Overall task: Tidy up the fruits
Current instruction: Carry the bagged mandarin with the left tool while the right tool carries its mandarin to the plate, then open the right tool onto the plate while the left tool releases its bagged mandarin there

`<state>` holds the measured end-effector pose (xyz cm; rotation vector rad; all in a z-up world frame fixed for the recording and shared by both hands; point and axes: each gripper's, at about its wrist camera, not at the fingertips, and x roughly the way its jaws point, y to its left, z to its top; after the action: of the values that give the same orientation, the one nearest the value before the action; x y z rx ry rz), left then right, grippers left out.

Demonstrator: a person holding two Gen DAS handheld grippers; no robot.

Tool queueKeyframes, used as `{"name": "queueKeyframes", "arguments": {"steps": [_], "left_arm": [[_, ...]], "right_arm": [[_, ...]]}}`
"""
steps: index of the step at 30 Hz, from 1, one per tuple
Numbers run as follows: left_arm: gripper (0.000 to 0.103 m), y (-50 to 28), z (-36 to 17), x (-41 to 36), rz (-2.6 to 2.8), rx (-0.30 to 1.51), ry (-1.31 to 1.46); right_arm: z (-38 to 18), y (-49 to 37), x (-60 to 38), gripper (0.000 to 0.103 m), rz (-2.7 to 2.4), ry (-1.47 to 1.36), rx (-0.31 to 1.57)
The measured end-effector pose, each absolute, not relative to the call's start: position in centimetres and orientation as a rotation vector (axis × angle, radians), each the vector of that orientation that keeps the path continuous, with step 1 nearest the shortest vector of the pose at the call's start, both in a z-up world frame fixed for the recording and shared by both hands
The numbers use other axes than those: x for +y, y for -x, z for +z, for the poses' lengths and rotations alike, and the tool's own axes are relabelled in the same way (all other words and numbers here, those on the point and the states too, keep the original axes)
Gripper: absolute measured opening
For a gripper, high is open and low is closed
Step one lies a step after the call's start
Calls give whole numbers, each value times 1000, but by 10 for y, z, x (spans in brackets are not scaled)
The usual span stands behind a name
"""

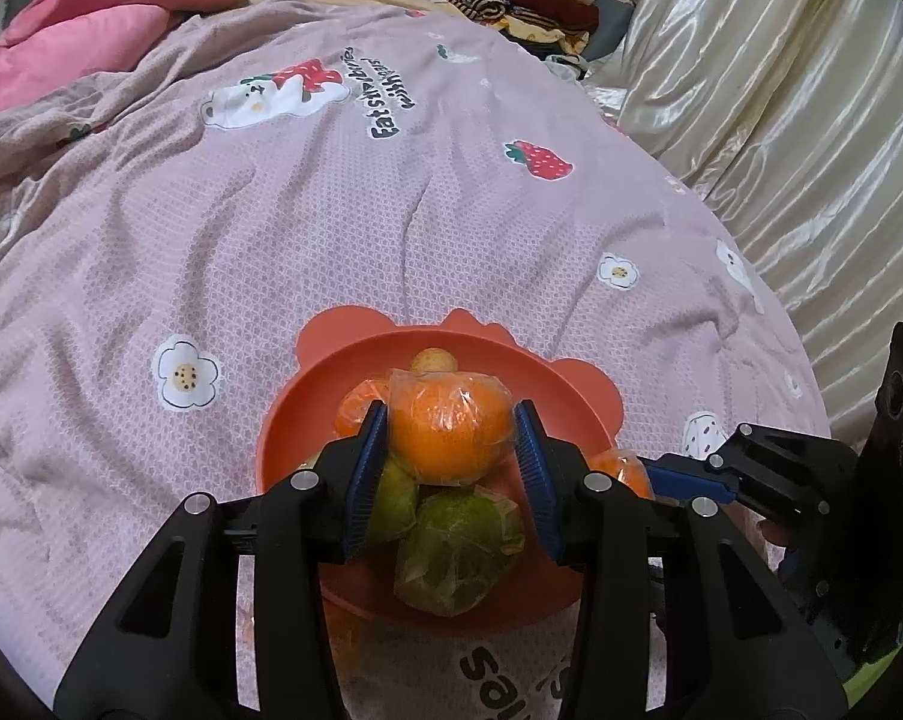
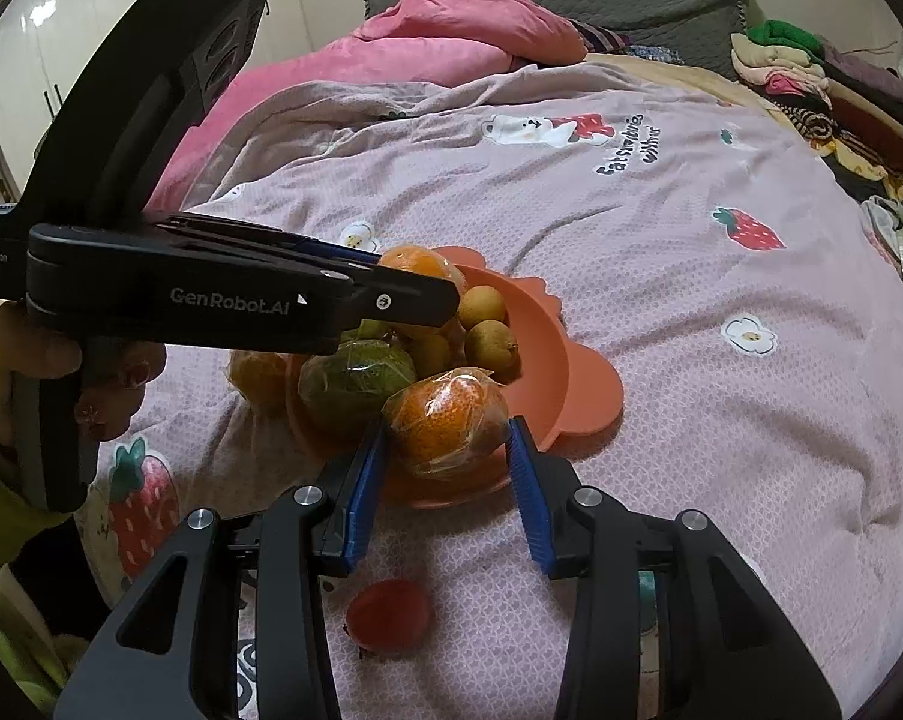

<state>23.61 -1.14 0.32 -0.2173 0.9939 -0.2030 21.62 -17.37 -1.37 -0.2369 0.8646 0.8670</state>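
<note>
The left gripper [image 1: 451, 441] grips a plastic-wrapped orange [image 1: 449, 432] between its blue pads, above the orange scalloped bowl [image 1: 325, 384]; the fruit is near round, its wrap bunched at the top. Seen from the right wrist, this gripper reaches in level from the left, pointing rightward across the bowl. The right gripper [image 2: 448, 441] points at the bowl's near rim, its pads spread on either side of a second wrapped orange [image 2: 445, 426] on the pile; whether they touch it I cannot tell. Wrapped green citrus [image 2: 355, 381] and small yellowish fruits [image 2: 481, 306] fill the bowl. A red fruit [image 2: 389, 613] lies alone on the bedspread [image 2: 661, 312], which stretches bare beyond the bowl's far and right edges.
</note>
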Motion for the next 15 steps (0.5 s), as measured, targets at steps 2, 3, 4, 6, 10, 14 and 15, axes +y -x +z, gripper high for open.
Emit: {"name": "queueKeyframes", "arguments": {"steps": [2,3,4,6,10,14,15], "left_arm": [[34,-236,3,-11,-205,994,216],[34,-236,3,-11,-205,994,217],[34,-237,3,-11,-206,994,219],[36,-237,2,-10,-204,993,224],[36,-237,2,-10,-207,993,223],[36,-237,3,-11,-206,989,220],[36,-237,3,-11,-206,990,219]], "right_arm": [[-14,-216,-172,39,867,241,866],[-14,-215,-172,39,868,244,867],[-14,-215,-171,39,867,247,867],[-14,-214,-170,39,868,248,868],[-14,-213,-169,39,871,253,871],[-14,-212,-169,40,873,255,874],[-14,-212,-169,40,872,257,874]]}}
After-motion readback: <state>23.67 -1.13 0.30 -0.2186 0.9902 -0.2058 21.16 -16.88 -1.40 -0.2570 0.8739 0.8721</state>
